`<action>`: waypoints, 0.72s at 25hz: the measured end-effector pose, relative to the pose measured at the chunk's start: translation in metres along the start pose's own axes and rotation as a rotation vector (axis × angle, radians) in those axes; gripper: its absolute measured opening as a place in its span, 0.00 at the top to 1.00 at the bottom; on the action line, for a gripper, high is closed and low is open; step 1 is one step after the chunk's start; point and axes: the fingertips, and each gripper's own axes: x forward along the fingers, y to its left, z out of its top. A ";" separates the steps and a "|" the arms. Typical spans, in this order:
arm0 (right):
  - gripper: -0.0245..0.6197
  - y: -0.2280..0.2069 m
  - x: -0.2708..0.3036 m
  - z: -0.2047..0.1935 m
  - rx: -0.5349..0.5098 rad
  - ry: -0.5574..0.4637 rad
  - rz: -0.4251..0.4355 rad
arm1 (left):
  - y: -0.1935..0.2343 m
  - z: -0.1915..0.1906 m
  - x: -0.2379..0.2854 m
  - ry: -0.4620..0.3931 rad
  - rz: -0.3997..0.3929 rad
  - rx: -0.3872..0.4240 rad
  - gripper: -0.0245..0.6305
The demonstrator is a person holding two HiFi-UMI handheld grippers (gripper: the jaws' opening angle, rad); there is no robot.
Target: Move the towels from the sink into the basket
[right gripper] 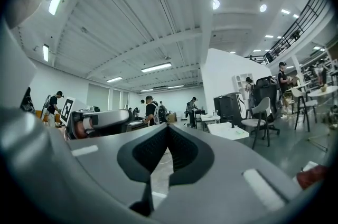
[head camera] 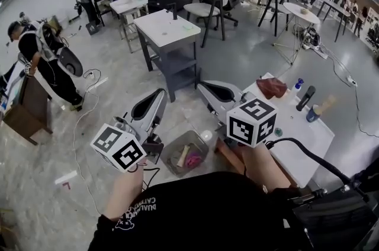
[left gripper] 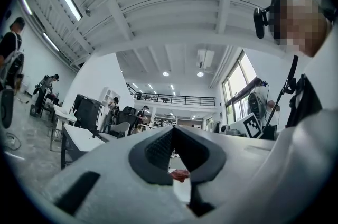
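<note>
Down on the floor, the basket (head camera: pixel 167 156) has pink and tan things in it. A crumpled reddish-brown towel (head camera: pixel 272 87) lies on the white worktop (head camera: pixel 302 143), at two o'clock from the basket. The left hand-held gripper (head camera: pixel 159 93), at eleven o'clock from the basket, and the right hand-held gripper (head camera: pixel 202 87), at one o'clock, are both closed and empty.

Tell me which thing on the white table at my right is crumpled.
The dark red cloth at the far end of the table; the black bottle and blue can stand upright.
</note>
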 end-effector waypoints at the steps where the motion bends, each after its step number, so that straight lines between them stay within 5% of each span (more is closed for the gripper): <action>1: 0.95 -0.002 -0.001 -0.002 0.003 -0.001 -0.006 | -0.001 -0.001 0.001 -0.006 -0.008 -0.012 0.96; 18: 0.95 -0.092 -0.074 -0.016 0.035 0.026 -0.160 | -0.043 -0.048 0.094 0.036 -0.146 -0.090 0.96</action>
